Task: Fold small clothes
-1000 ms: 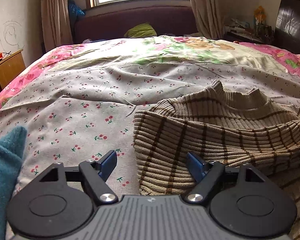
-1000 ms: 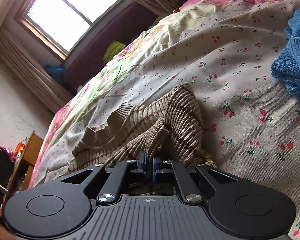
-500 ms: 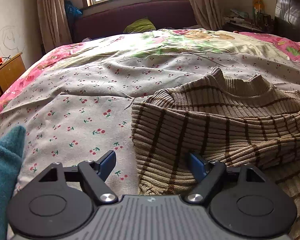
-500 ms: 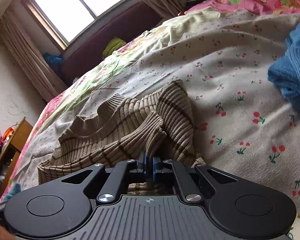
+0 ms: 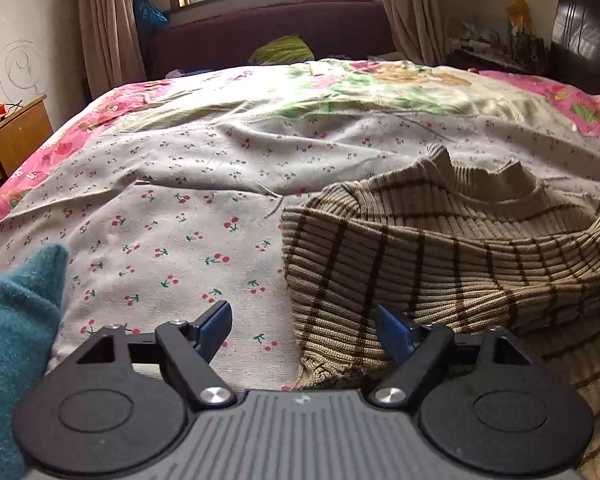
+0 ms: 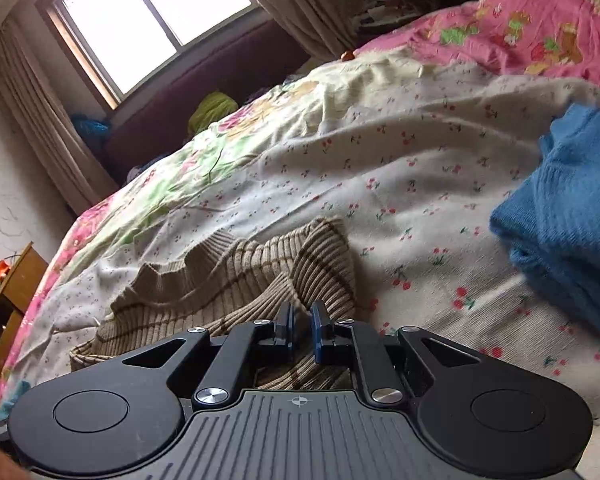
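At far left a teal garment (image 5: 8, 340) edges into view; the left gripper (image 5: 306, 330) keeps still, jaws spread wide and empty over the near left edge of the striped sweater (image 5: 440, 264) on the cherry-print sheet (image 5: 160, 232). Further right, the right gripper (image 6: 303, 330), clamped on a sweater fold a second ago, is opening, its pads now clear of the knit, so that fold seems laid down. A blue garment (image 6: 572, 208) waits far right
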`<state>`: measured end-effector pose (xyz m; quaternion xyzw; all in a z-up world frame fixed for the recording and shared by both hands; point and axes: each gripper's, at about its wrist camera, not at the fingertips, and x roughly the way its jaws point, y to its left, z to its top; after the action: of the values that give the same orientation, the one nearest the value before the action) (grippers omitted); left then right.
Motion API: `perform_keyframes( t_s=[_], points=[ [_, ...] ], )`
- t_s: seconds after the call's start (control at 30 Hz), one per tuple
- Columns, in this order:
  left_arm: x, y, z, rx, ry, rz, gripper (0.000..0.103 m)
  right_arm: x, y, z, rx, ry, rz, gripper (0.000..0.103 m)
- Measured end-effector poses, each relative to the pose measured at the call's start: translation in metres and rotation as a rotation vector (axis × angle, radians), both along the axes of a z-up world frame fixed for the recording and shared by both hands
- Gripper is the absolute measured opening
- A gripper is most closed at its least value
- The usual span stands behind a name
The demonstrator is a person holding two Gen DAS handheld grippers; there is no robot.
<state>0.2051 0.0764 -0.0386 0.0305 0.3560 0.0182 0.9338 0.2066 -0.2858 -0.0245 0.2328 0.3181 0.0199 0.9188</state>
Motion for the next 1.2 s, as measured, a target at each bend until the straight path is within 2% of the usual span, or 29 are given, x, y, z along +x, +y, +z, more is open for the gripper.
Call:
perform_keyframes(
  t_s=[0.1, 0.17, 0.23, 0.3, 0.33, 0.4, 0.53, 0.57, 0.67, 0.73, 0.8, 0.9, 1.2],
  points=[
    [-0.001, -0.001, 0.013, -0.053, -0.044, -0.008, 0.09, -0.01, 0.016, 0.02, -0.061, -0.07, 0.052, 0.012],
    [0.008, -0.01, 0.016, -0.081, -0.06, -0.026, 0.09, -0.004, 0.038, 0.024, -0.068, -0.08, 0.139, 0.012],
    [0.021, -0.021, 0.011, -0.072, -0.042, -0.045, 0.09, 0.009, 0.059, 0.016, -0.088, -0.064, 0.214, 0.012],
    [0.033, -0.03, -0.004, -0.031, 0.009, -0.058, 0.09, 0.028, 0.077, -0.003, -0.127, 0.01, 0.265, 0.013],
    [0.037, -0.032, -0.011, -0.003, 0.041, -0.052, 0.09, 0.035, 0.08, -0.013, -0.145, 0.058, 0.263, 0.013],
    [0.032, -0.032, -0.017, 0.006, 0.039, -0.052, 0.093, 0.039, 0.08, -0.026, -0.162, 0.098, 0.273, 0.01],
    [0.025, -0.029, -0.013, -0.002, 0.04, -0.048, 0.093, 0.027, 0.08, -0.017, -0.206, 0.079, 0.291, 0.011],
    [0.022, -0.029, -0.01, -0.004, 0.039, -0.045, 0.092, 0.022, 0.081, -0.011, -0.209, 0.069, 0.29, 0.014],
    [0.012, -0.029, -0.004, -0.002, 0.028, -0.048, 0.092, 0.007, 0.088, 0.005, -0.245, 0.0, 0.317, 0.014],
    [0.01, -0.03, -0.007, 0.012, 0.046, -0.048, 0.092, 0.007, 0.093, 0.001, -0.271, 0.019, 0.338, 0.014],
    [0.01, -0.03, -0.008, 0.01, 0.062, -0.038, 0.093, 0.016, 0.098, -0.011, -0.292, 0.089, 0.347, 0.013],
    [0.012, -0.03, -0.007, 0.01, 0.07, -0.03, 0.093, 0.016, 0.101, -0.014, -0.316, 0.091, 0.351, 0.013],
    [-0.005, -0.024, 0.003, 0.003, 0.072, -0.036, 0.092, -0.008, 0.085, 0.009, -0.251, 0.079, 0.349, 0.015]
  ],
)
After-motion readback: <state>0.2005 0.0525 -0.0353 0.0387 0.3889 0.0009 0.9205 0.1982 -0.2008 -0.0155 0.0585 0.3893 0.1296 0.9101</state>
